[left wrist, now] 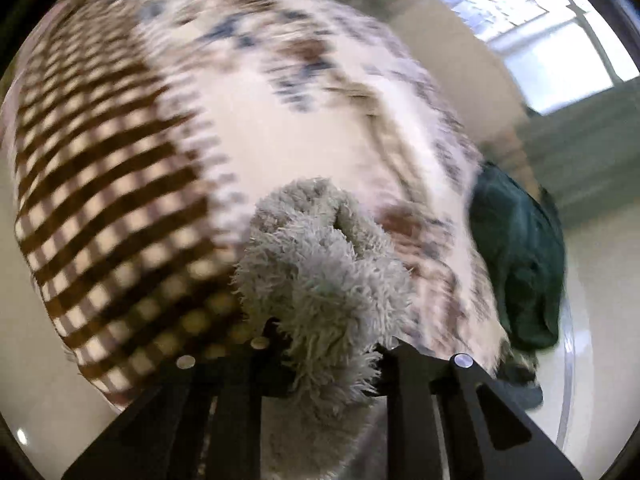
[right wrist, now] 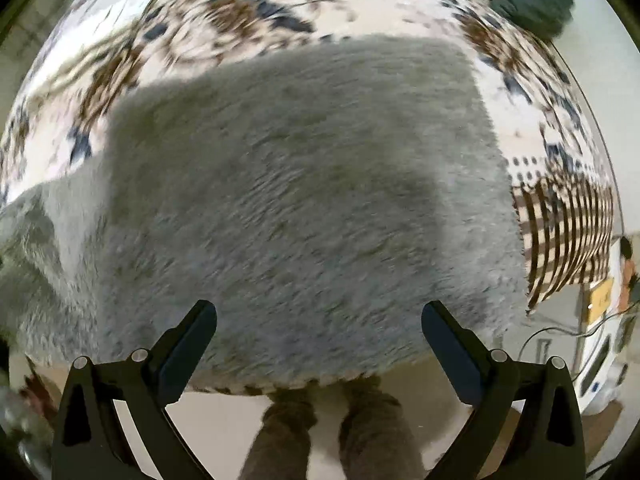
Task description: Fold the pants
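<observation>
Both cams close, sharing tablecloth.

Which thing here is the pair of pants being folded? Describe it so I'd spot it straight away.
Find the table under the patterned cloth, flowered in the middle and brown-checked at the edge. The grey fluffy pants lie spread over it. Unlike the dark green garment heaped at the far edge, they are pale, shaggy and laid flat.

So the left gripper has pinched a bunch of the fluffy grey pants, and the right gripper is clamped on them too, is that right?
Not quite. The left gripper does pinch the fluffy grey pants, but the right gripper is open, its fingers spread wide above the fabric, as the right wrist view shows.
</observation>
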{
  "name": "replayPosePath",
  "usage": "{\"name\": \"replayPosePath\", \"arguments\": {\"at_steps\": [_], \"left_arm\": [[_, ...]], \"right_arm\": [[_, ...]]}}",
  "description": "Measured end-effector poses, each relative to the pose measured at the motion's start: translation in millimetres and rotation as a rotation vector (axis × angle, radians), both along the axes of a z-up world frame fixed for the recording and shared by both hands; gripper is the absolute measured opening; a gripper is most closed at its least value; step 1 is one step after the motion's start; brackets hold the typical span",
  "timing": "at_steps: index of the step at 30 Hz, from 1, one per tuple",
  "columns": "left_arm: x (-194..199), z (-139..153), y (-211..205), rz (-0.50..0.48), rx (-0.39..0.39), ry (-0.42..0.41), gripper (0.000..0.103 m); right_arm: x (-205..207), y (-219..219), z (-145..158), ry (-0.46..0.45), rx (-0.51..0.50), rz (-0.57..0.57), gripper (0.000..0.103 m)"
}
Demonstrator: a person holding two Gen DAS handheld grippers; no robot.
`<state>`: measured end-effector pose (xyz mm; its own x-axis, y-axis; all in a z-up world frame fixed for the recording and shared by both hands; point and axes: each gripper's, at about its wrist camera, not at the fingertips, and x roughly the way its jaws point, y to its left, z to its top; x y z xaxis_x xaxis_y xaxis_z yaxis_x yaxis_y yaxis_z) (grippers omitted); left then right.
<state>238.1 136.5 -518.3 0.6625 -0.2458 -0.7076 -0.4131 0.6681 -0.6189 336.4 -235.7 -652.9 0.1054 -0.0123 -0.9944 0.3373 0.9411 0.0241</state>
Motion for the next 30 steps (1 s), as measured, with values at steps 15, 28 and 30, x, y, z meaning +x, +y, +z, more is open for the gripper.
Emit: {"name": "replayPosePath", "arguments": {"at_steps": [15, 28, 30], "left_arm": [[-19, 93, -339, -0.66, 0.125, -0.096, 0.016], [-32, 2, -514, -1.0, 0.287, 0.11, 0.017], [-29, -2, -518, -0.997, 0.287, 0.173, 0.022]], "right_arm": [[-60, -213, 26, -0.093, 0.015, -0.157, 0.103], [-121, -360, -19, -0.083, 0.131, -0.409, 0.103], [-123, -369, -18, -0.103, 0.171, -0.429, 0.103]]}}
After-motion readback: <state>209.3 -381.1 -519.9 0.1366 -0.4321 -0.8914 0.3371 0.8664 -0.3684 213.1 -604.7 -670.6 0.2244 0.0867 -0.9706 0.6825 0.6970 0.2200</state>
